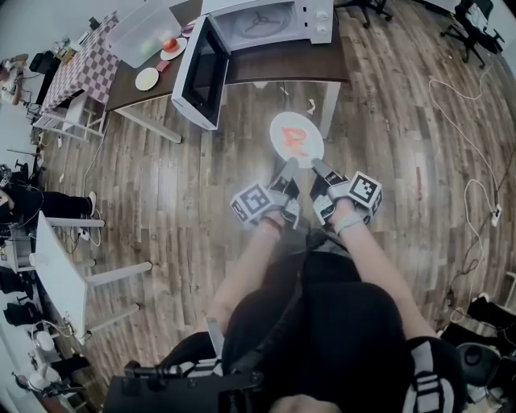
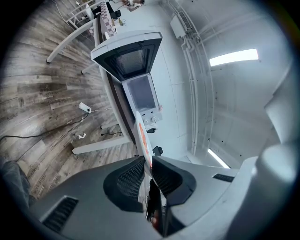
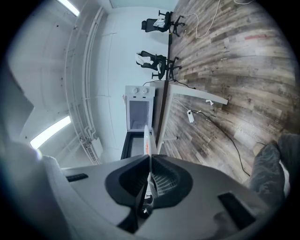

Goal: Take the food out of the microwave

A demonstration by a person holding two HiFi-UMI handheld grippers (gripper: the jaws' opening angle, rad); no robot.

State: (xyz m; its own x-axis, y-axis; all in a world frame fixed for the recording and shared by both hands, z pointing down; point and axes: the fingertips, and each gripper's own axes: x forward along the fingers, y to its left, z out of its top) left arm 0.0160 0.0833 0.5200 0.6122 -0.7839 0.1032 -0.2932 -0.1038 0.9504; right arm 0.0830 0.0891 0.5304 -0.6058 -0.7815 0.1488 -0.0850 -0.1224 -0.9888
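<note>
A white plate [image 1: 296, 137] with red-orange food on it hangs level over the wooden floor, in front of the table. My left gripper [image 1: 286, 171] is shut on its near left rim and my right gripper [image 1: 318, 168] on its near right rim. In the left gripper view the plate [image 2: 142, 137] shows edge-on, pinched between the pads of the left gripper [image 2: 150, 165]. The right gripper view shows the same thin edge of the plate [image 3: 146, 143] clamped in the right gripper [image 3: 149, 161]. The white microwave [image 1: 270, 20] stands on the table with its door [image 1: 201, 74] swung wide open and its chamber empty.
The dark table [image 1: 282, 66] carries the microwave; its white leg [image 1: 329, 105] stands just beyond the plate. On the left part of the table sit a clear plastic box [image 1: 145, 32] and two small plates [image 1: 147, 78]. Cables [image 1: 472, 145] trail across the floor at right. A white desk [image 1: 60, 274] is at left.
</note>
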